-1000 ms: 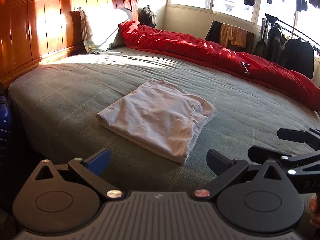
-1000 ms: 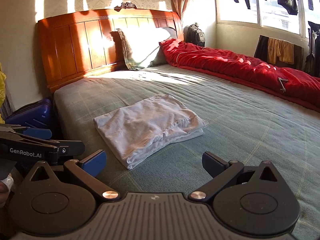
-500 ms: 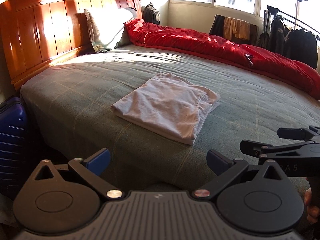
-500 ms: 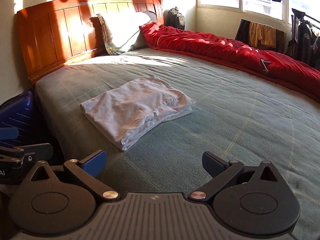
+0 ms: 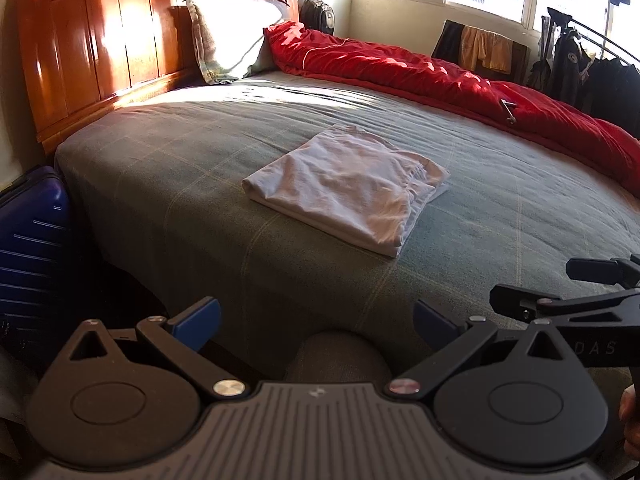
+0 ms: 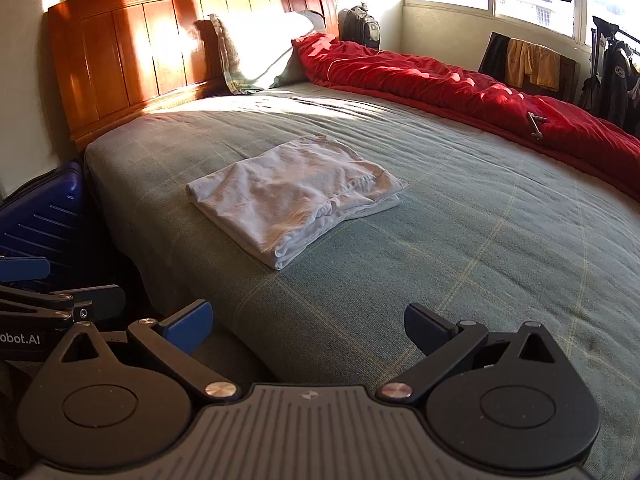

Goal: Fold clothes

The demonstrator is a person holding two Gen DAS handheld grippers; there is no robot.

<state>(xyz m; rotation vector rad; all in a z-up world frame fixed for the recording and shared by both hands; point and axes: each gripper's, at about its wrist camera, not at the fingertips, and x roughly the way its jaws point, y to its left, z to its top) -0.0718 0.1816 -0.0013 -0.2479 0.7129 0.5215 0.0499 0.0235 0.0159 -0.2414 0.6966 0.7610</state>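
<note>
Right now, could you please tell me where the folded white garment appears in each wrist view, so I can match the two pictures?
Left wrist view: the folded white garment lies on the green bedspread, just right of picture centre.
Right wrist view: it lies left of centre, nearer the bed's near corner.
Shared landmark: the red duvet runs along the bed's far side, behind the garment, in both.

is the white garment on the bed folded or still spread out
Folded. The white garment lies as a compact rectangle on the green bedspread, with stacked layer edges showing along its near side.
</note>
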